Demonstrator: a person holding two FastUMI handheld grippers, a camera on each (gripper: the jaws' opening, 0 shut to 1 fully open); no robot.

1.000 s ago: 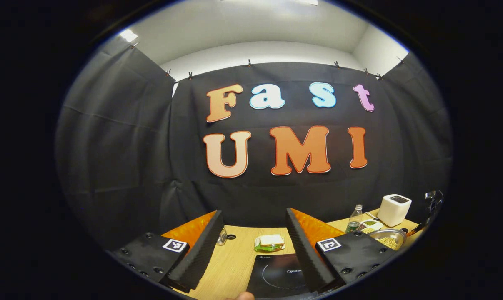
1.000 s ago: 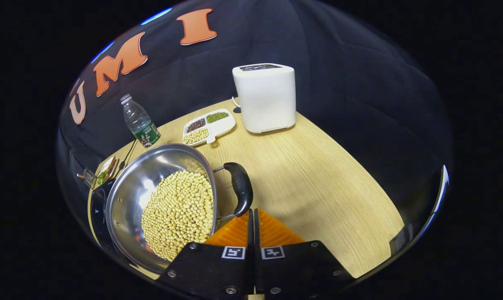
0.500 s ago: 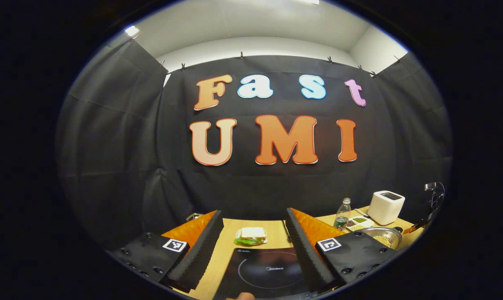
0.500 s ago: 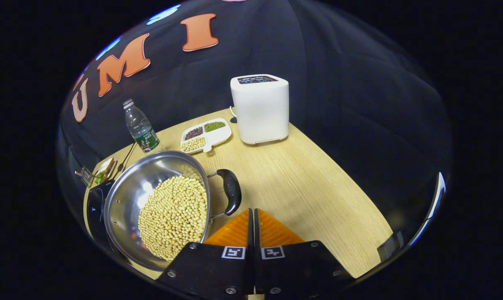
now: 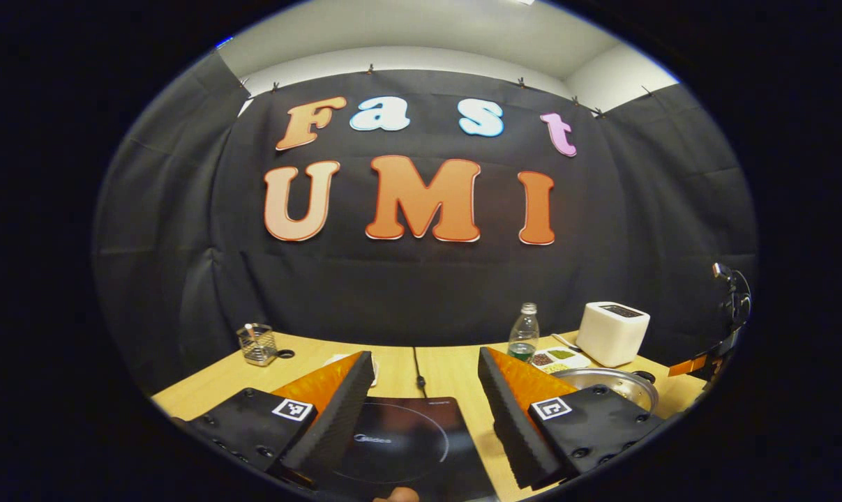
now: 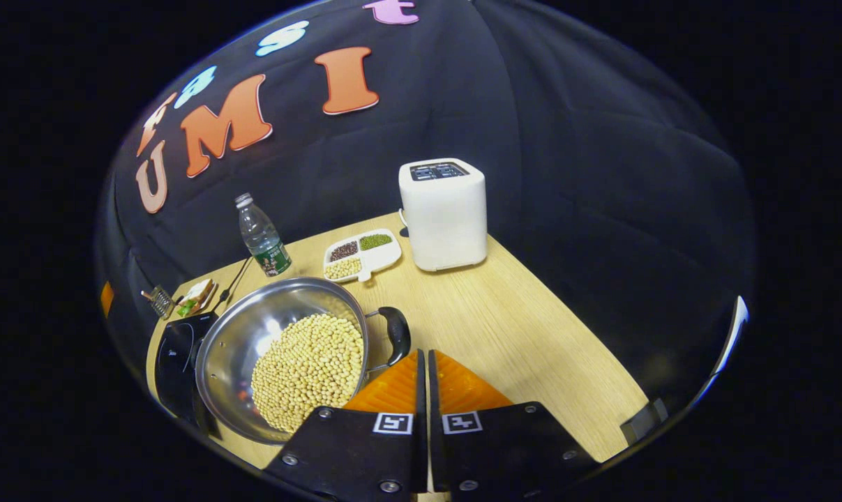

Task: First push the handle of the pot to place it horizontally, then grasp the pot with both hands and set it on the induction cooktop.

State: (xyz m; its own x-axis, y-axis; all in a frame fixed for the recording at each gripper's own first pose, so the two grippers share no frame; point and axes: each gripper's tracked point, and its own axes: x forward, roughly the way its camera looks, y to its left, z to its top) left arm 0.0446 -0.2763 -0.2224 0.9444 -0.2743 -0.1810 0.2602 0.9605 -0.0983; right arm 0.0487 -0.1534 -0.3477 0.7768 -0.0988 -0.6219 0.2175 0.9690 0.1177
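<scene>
Right gripper (image 6: pixel 424 362) closed, empty, just beside pot handle (image 6: pixel 397 335) | left gripper (image 5: pixel 421 390) wide open above induction cooktop (image 5: pixel 407 439) | pot (image 6: pixel 281 348) of soybeans on table (image 6: pixel 518 335) beside cooktop

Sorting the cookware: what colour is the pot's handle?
Black, on the handle of the steel pot; right gripper view shows it best.

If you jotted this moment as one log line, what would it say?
left gripper: open above induction cooktop | right gripper: shut, beside pot handle | pot: on table, holds beans
</scene>
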